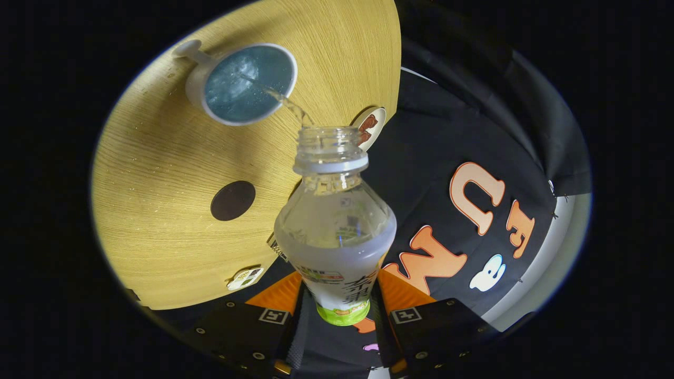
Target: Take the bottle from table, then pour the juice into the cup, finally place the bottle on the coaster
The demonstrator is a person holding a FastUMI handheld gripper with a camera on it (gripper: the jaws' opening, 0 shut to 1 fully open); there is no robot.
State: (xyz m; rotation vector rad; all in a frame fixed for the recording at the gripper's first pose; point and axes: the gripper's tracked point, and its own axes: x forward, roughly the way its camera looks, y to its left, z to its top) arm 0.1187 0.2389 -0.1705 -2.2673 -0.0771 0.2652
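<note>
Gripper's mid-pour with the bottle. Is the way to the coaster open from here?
Probably yes. The gripper is shut on the bottle, tilted over the cup. The coaster lies bare on the table, nearer the fingers than the cup, nothing between.

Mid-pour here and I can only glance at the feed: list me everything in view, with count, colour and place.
juice bottle: 1, clear plastic with a white and green label, uncapped, tilted, held between the fingers, mouth toward the cup
stream of juice: 1, clear, running from the bottle's mouth over the rim into the cup
cup: 1, white with a handle, liquid inside, on the table beyond the bottle
coaster: 1, dark brown, round, on the table between the cup and the fingers
round card: 1, white with a brown picture, at the table edge behind the bottle's neck
sticker: 1, white and green, on the near table edge
table: 1, light wood
claw: 1, both fingers pressed on the bottle's lower body
</note>
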